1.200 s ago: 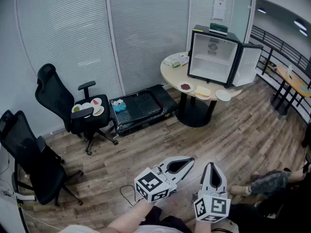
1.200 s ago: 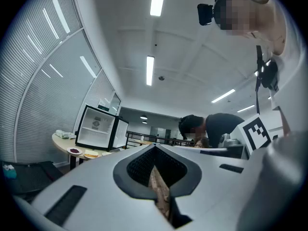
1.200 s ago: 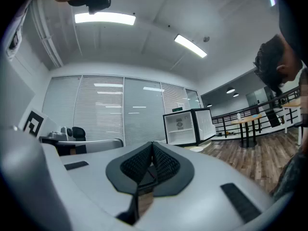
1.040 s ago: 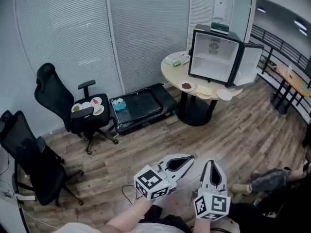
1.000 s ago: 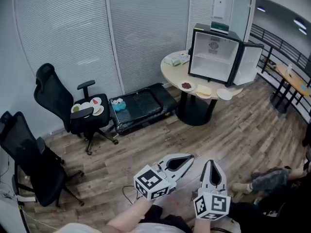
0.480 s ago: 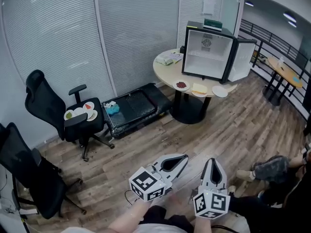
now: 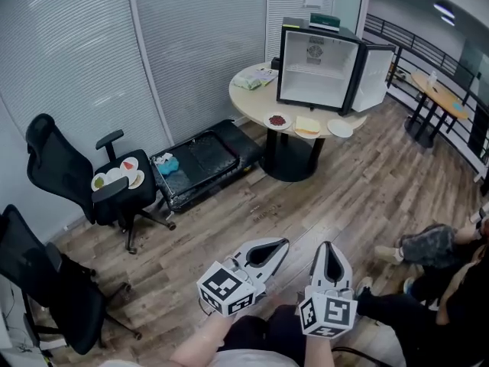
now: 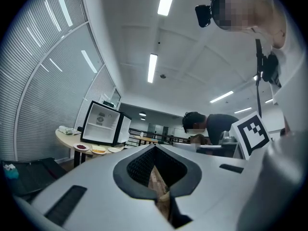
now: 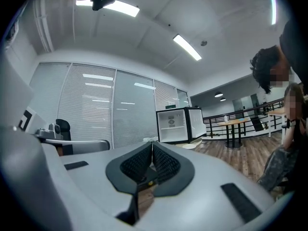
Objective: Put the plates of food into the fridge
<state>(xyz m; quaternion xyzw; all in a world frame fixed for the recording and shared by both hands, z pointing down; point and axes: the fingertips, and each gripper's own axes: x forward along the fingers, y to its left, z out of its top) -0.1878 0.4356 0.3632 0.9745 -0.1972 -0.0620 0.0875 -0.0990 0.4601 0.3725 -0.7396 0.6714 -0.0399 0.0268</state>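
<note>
A small black fridge [image 7: 317, 67] stands with its door open on a round table [image 7: 256, 100]. In front of it lie a plate of red food [image 7: 277, 120], a plate of yellow food [image 7: 307, 126] and an empty white plate [image 7: 340, 129]. More plates of food [image 7: 114, 178] rest on a black office chair's seat at the left. My left gripper [image 7: 286, 242] and right gripper [image 7: 327, 244] are low in the head view, far from all the plates, both shut and empty. The left gripper [image 8: 155, 147] looks toward the fridge [image 8: 102, 124]. The right gripper [image 9: 152, 141] also faces the fridge [image 9: 174, 124].
A second black chair [image 7: 46, 281] stands at the near left. A low black bench [image 7: 206, 155] with a teal object lies against the blinds. A seated person's legs [image 7: 428, 247] are at the right. Another table [image 7: 435, 102] and a railing are behind the fridge.
The head view has shifted, so the fridge, table and chair now lie further left. Both grippers sit slightly lower in the frame and stay shut.
</note>
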